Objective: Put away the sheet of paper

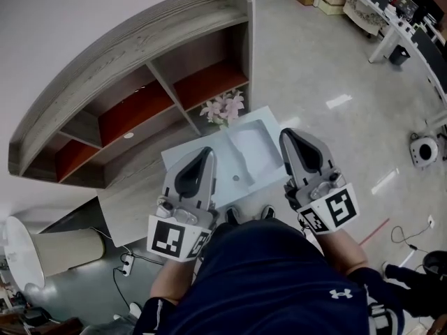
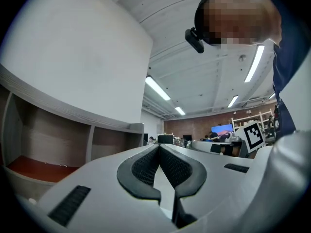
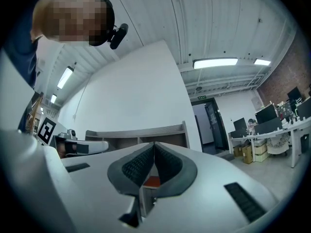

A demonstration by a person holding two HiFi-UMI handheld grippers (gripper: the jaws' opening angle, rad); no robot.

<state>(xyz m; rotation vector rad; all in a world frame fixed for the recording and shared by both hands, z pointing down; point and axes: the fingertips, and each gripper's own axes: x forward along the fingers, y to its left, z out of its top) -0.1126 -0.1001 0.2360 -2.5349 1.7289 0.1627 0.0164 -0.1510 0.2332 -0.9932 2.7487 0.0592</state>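
The left claw (image 1: 207,152) is closed tight, its ribbed black pads pressed against each other and gripping only each other. The right claw (image 1: 288,135) is shut the same way, pads meeting at the tips. A person in a dark shirt (image 1: 279,278) holds both out in front, side by side and apart, each carrying its marker cube nearest the body. In the head view the left claw's tip overlaps the near edge of a small pale blue bench (image 1: 183,160), while the right claw's tip overlaps its right side.

The sheet (image 1: 251,145) lies flat on the bench, toward the far right corner, between the two claw tips in the head view and touched by neither. Pink flowers (image 1: 223,107) stand just beyond the bench's far edge, against a grey wooden shelf (image 1: 140,47). The shelf has open compartments with red-brown bottoms, and it stands against a white wall (image 1: 63,19).

Both gripper views look level across the room, past the shut pads to the shelf and the strip-lit ceiling. A glossy grey floor (image 1: 328,61) spreads to the right of the bench. White desks (image 1: 391,30) line its far side. A cream cylinder (image 1: 66,250) lies near the person's left, with a power strip (image 1: 127,264) beside it.
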